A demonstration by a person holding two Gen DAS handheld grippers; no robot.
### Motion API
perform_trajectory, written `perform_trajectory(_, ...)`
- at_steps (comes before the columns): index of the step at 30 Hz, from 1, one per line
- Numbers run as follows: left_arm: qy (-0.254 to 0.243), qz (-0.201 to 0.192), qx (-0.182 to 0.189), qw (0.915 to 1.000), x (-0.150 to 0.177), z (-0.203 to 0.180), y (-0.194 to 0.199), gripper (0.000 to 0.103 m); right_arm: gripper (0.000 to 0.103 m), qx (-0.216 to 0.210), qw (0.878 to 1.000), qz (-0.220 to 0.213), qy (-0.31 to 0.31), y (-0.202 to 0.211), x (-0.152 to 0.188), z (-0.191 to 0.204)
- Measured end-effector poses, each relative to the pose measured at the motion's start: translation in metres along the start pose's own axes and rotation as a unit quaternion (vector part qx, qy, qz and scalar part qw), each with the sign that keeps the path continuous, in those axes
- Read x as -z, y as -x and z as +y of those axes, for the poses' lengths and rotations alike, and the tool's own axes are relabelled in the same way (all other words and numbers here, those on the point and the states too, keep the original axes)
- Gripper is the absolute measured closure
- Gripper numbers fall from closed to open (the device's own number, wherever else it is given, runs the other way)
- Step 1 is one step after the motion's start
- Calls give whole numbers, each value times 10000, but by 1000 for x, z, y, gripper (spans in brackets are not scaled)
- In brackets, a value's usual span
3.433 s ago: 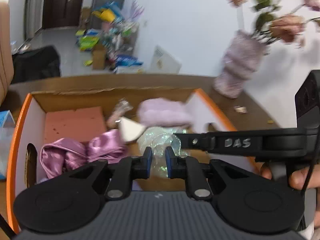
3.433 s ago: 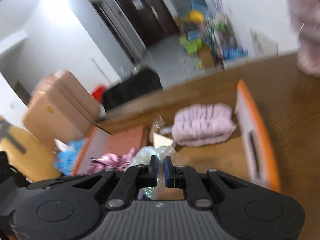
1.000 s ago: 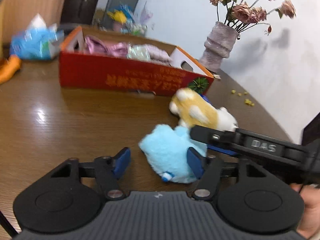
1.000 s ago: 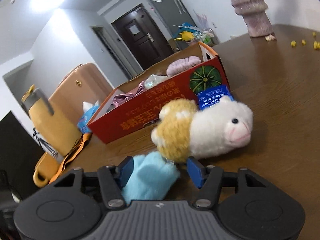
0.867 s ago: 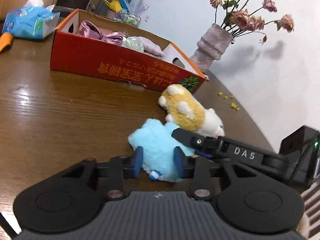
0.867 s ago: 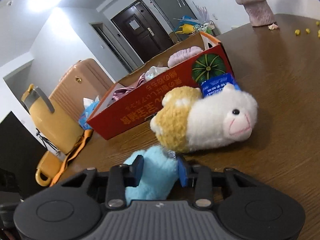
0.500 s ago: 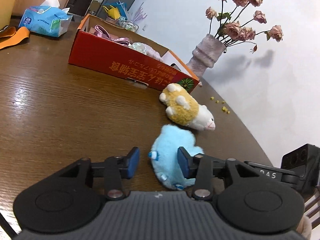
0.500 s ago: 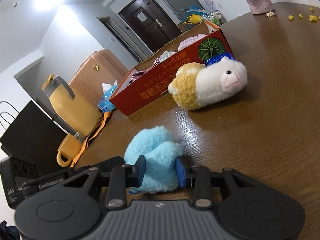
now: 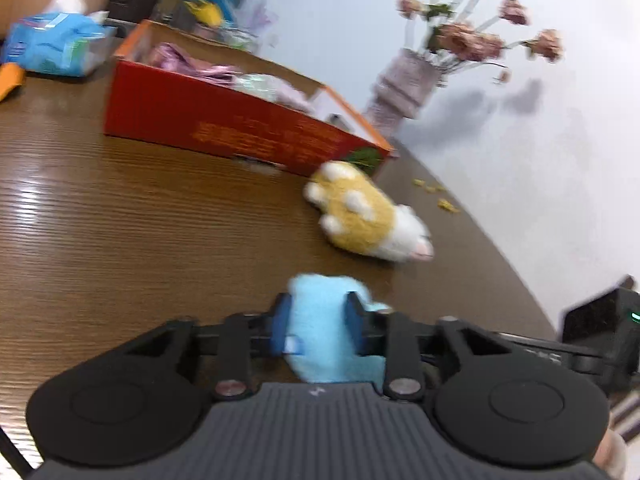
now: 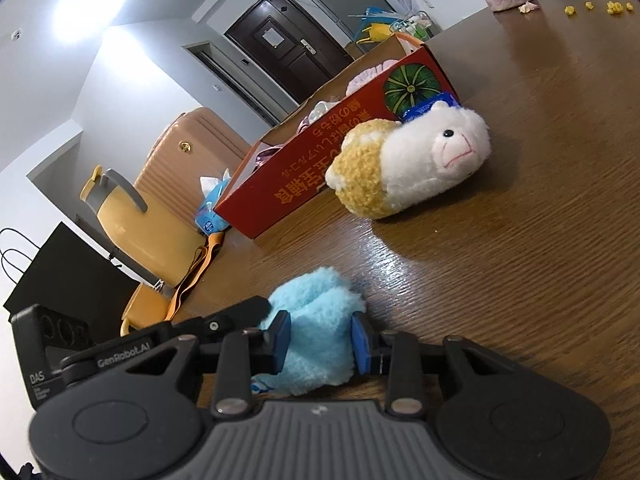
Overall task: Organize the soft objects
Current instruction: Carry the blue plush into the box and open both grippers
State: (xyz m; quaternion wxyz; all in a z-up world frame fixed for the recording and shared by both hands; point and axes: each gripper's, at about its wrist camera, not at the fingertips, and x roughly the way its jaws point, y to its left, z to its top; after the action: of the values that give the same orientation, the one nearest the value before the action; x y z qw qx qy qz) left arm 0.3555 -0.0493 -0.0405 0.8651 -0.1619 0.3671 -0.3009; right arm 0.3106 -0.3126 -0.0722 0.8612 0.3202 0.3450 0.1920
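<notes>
Both grippers grip the same light blue plush toy [image 9: 320, 320] low over the wooden table. My left gripper [image 9: 318, 322] is shut on it from one side. My right gripper [image 10: 320, 338] is shut on the blue plush [image 10: 316, 320] from the other side. A yellow and white alpaca plush [image 9: 368, 216] lies on the table beyond it, also seen in the right wrist view [image 10: 412, 160]. The red cardboard box [image 9: 224, 124] behind holds purple satin cloth, a pink sponge and other soft items; it also shows in the right wrist view [image 10: 332, 176].
A vase of dried pink flowers [image 9: 404, 80] stands past the box's far end. A blue tissue pack [image 9: 52, 44] lies left of the box. Yellow crumbs [image 10: 592, 6] dot the table. A tan suitcase [image 10: 188, 148] and yellow jug [image 10: 132, 216] stand beside the table.
Both grippers have closed tighter on the blue plush and drawn it back from the alpaca. The left view has swung and blurred. The alpaca and the box have stayed put.
</notes>
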Motion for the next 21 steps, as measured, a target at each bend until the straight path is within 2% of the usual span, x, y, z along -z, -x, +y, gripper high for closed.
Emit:
perform_trajectory(3,76,-52,65,9999,-5,-5,3,79,77,28,9999,-30,110,3,-5,4)
perform_trajectory(6,-99,-348,256,9990,-37,-17,5,79,77,-12,9981,-334,510,13,-32,19)
perform_trajectory(10,-509,-640,377,9959,-121,-34,-26,79,77,85,9894,-765,1228,9,-109,40)
perform_trajectory(12,-583,-545,337,9962,-161,-34,-56,79,77,298,9860,-831,1414,-9,-159,41)
perform_trajectory(16,-385,-137,53,9992,-225,-13,-135,79,77,815,9823,-466,1620,-71,-246,27)
perform_trajectory(18,-299,96,-111,9994,-239,-1,-166,79,77,1063,9800,-224,1666,-106,-274,16)
perform_trajectory(21,-345,442,-446,9974,-247,14,-208,79,78,1415,9754,197,1680,-157,-295,-5)
